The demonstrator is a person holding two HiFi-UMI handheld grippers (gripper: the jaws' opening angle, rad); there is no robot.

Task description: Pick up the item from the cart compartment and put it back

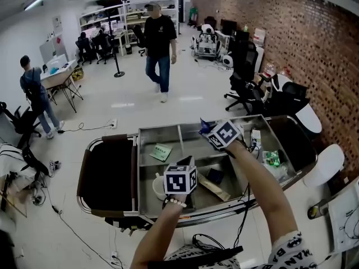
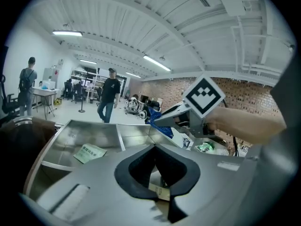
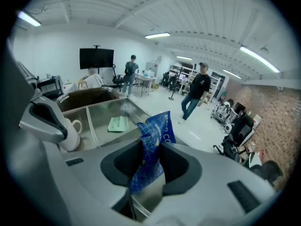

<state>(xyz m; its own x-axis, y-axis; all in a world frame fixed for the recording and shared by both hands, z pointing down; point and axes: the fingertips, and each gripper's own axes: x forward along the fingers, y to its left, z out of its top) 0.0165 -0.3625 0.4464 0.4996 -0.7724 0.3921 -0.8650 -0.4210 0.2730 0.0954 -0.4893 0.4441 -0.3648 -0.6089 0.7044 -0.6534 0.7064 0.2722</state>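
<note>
A blue foil packet (image 1: 203, 126) hangs above the back of the steel cart (image 1: 168, 129), pinched in my right gripper (image 1: 206, 130). In the right gripper view the packet (image 3: 153, 145) stands upright between both pads, its top poking past them. The left gripper view shows that same packet (image 2: 157, 121) at the right gripper's tip (image 2: 162, 120). My left gripper (image 1: 182, 164) hovers low over the cart's front compartment, its jaws mostly hidden behind its marker cube. Its pads (image 2: 141, 166) meet with nothing between them. A white mug (image 1: 158, 186) sits just left of it.
A green card (image 1: 161, 152) lies in the middle-left compartment. A green packet (image 1: 272, 158) and small items fill the right compartment; a wooden piece (image 1: 213, 188) lies in front. A person (image 1: 160, 43) walks beyond the cart. Office chairs (image 1: 247, 88) stand at right.
</note>
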